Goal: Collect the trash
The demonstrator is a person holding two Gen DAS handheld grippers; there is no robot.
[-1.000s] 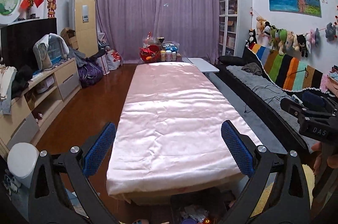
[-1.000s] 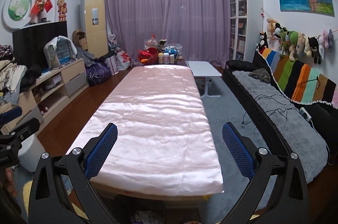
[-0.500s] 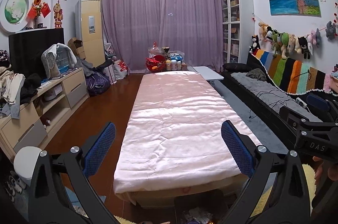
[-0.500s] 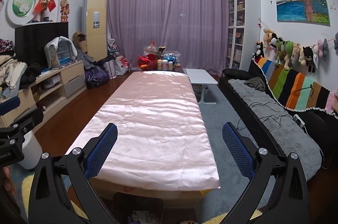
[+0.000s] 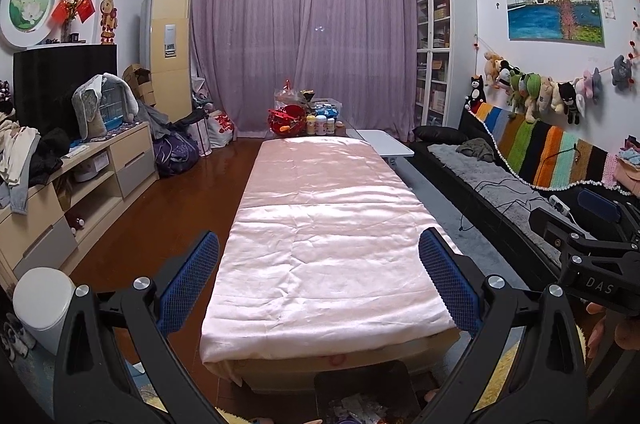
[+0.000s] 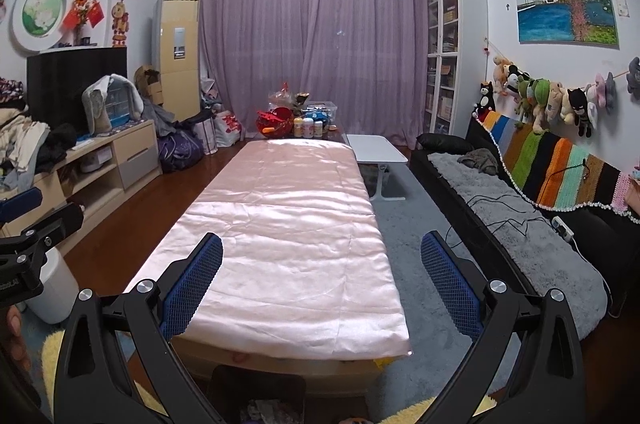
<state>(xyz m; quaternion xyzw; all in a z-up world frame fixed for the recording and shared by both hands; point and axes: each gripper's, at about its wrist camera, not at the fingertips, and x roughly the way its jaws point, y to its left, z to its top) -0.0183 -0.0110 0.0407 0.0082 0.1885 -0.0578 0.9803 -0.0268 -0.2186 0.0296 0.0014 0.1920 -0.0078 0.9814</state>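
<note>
Both the left claw (image 5: 319, 280) and right claw (image 6: 321, 282) hung wide open and empty above the long pink satin-covered surface (image 5: 324, 244), probably surveying; crumpled trash (image 5: 356, 409) lay in a dark bin below.

The left gripper (image 5: 318, 284) is held level, both blue-padded fingers (image 5: 188, 282) spread wide with nothing between them. The right gripper (image 6: 320, 284) is held alongside in the same pose, fingers (image 6: 450, 288) equally wide apart and empty.
</note>
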